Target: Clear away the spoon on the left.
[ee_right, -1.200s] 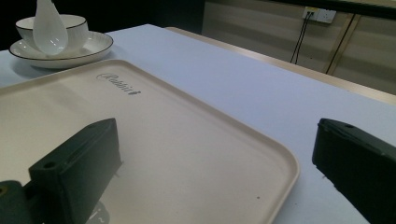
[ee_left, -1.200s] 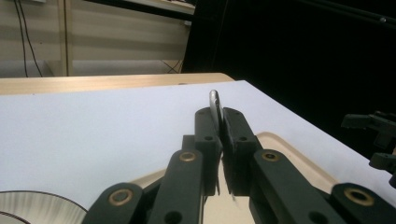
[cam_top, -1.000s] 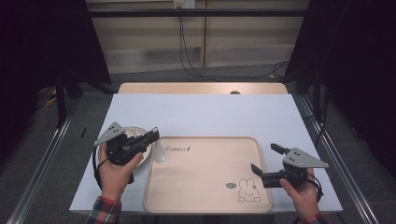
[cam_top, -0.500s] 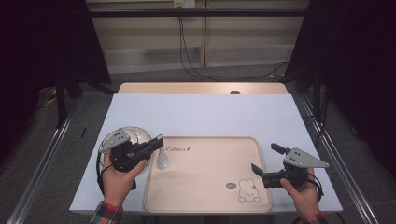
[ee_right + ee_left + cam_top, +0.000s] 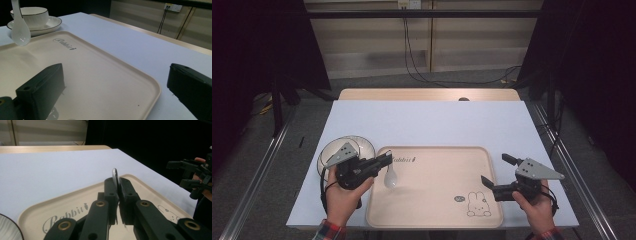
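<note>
I had the white spoon (image 5: 390,176) clamped by its handle in my left fingers (image 5: 384,160), bowl end hanging straight down over the left edge of the tray (image 5: 437,220), apparently just clear of it. Its long axis stood near upright, so I judged the next move to be downward. My right fingers (image 5: 494,172) stood wide and empty at the tray's far right, well apart. Bowl and saucer (image 5: 53,23) sat just left of the tray on the counter (image 5: 432,120).

1. The tray (image 5: 437,200) lay on the table (image 5: 432,120), near its front edge.
2. The bowl (image 5: 30,15) sat in the plate (image 5: 362,145), just left of the tray.
3. The spoon (image 5: 390,177) hung over the tray's left edge.
</note>
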Motion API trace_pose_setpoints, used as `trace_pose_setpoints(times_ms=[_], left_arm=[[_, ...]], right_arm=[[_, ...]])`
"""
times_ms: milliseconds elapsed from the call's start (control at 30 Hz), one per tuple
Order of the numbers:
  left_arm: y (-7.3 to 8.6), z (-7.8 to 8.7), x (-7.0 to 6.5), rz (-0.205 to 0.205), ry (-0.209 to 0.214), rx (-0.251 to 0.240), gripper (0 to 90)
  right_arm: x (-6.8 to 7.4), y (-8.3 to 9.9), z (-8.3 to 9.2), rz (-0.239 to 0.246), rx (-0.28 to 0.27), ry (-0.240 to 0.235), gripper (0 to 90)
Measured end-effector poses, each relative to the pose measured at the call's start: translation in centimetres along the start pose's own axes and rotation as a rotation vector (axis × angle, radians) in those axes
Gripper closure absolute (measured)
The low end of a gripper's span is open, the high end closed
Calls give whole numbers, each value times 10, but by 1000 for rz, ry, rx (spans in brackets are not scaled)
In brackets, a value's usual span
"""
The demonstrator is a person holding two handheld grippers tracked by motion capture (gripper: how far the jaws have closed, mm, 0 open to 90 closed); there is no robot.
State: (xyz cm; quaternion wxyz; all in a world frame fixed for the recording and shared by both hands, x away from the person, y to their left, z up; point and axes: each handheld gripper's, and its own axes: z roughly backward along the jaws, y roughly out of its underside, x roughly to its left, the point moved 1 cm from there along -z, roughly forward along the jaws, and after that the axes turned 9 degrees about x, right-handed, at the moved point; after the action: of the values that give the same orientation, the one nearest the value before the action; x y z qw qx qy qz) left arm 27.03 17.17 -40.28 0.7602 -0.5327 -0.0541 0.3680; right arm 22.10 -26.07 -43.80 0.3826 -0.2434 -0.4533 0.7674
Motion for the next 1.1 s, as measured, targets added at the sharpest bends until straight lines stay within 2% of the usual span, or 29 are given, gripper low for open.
trace_pose_setpoints(times_ms=[33,133,200,233,367,467,600,733,1100], left_arm=[[1,-1,-1,1,15,-3,857],[1,-1,-2,-8,8,9,856],[2,-2,-4,2,16,8,856],[3,-3,-5,0,34,9,856],[5,-3,-9,-12,22,19,856],[6,-4,-9,-17,36,17,856],[9,-5,-11,-12,25,31,856],[10,-6,-12,-15,31,37,856],[17,-8,-19,-10,85,45,856]], right_arm=[[0,0,0,2,-2,1,8],[0,0,1,0,-4,-1,8],[-1,0,1,3,-3,1,8],[-1,0,1,-3,-5,2,8],[-1,0,2,0,-7,5,8],[-1,0,1,-3,-3,3,8],[-1,0,1,-1,-4,2,9],[-2,0,2,0,-5,6,9],[-2,0,2,-3,-7,9,9]])
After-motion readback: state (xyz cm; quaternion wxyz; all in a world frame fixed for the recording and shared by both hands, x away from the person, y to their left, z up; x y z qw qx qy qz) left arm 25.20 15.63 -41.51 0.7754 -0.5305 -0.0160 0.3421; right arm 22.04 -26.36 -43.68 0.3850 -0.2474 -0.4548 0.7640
